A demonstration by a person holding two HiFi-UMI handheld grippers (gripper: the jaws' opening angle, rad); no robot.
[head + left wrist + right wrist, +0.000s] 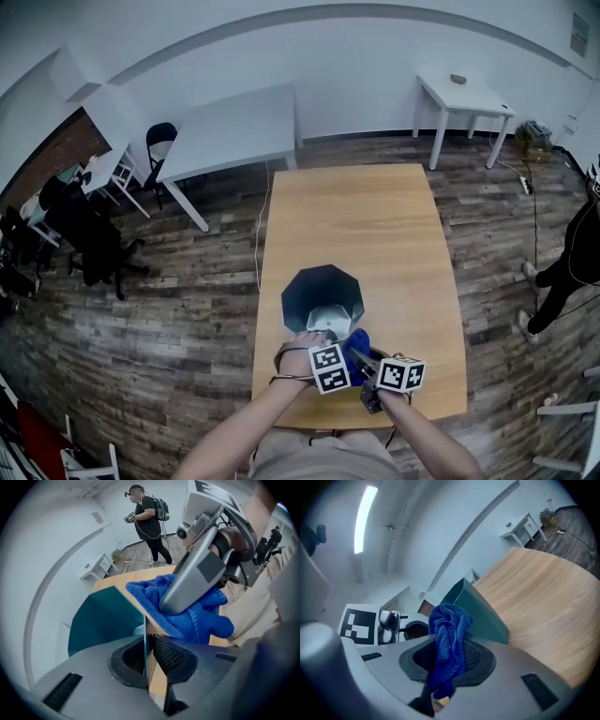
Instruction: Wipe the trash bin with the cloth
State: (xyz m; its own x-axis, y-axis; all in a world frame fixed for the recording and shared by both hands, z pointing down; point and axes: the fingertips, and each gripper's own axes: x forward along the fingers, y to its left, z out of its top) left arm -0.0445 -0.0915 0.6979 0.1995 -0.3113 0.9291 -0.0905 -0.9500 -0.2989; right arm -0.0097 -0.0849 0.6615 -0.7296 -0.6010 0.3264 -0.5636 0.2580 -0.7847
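Now the left gripper [147, 662] fingers [171, 656] pinch the bin [105, 618] rim; hold it steady while the right gripper [447, 660], clenched on the cloth [450, 626], rubs the wall firmly.

White walls [375, 56], dark plank floor [169, 309], white tables [234, 127], black chairs [94, 239].

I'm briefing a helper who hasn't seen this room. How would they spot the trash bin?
Find the long light wooden table mid-room and look at its near end. There stands the dark teal eight-sided trash bin, open-topped, its rim pinched by the left claw. It is the table's only container; the blue terry cloth beside it is gripped in the right claw.
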